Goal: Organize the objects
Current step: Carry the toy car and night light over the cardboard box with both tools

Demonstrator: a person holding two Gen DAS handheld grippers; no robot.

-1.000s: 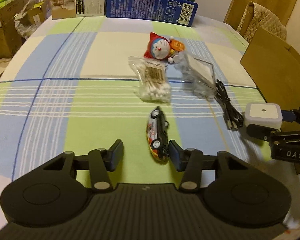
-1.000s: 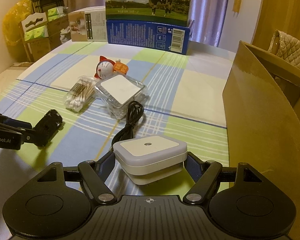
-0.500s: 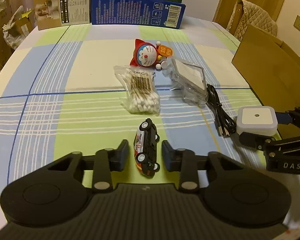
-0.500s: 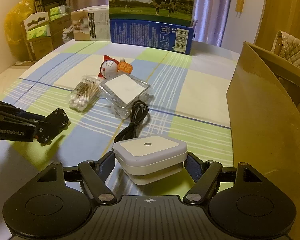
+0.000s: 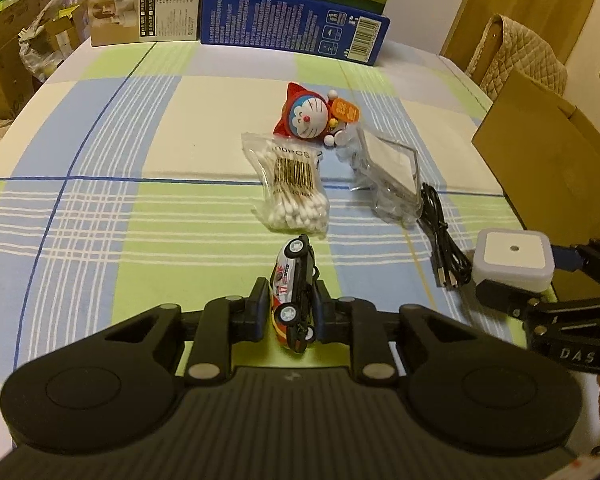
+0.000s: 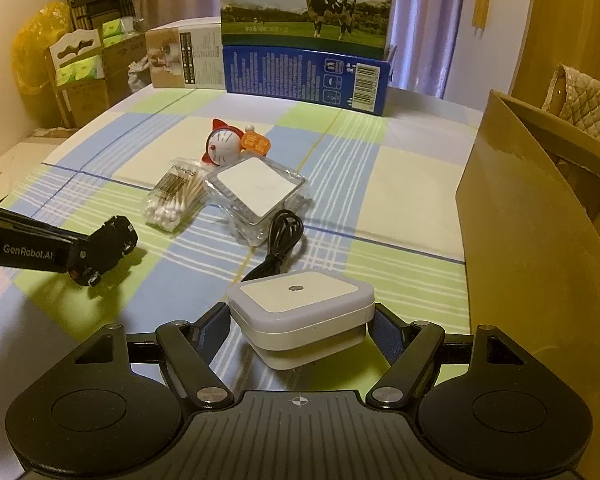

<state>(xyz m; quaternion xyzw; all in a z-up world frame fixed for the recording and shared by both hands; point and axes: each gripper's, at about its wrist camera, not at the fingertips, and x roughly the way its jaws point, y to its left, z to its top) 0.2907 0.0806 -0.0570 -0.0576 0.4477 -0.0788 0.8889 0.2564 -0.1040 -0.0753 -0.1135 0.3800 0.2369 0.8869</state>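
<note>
My left gripper (image 5: pixel 290 306) is shut on a small toy car (image 5: pixel 294 292), tipped on its side and lifted above the checked tablecloth; the right wrist view shows the toy car (image 6: pixel 110 248) held at the far left. My right gripper (image 6: pixel 300 326) is shut on a white square night light (image 6: pixel 300 308), also seen as the night light (image 5: pixel 514 258) at right in the left wrist view. On the cloth lie a bag of cotton swabs (image 5: pixel 294 188), a Doraemon figure (image 5: pixel 310 116), a clear plastic box (image 5: pixel 392 170) and a black cable (image 5: pixel 442 240).
An open cardboard box (image 6: pixel 540 216) stands at the table's right edge. A blue milk carton box (image 6: pixel 306 76) and a brown product box (image 6: pixel 186 58) stand along the far edge. Stacked cartons (image 6: pixel 80 76) are off the table to the left.
My left gripper closed on the toy car and raised it, tipping it onto its side. My right gripper kept hold of the night light and barely moved.
</note>
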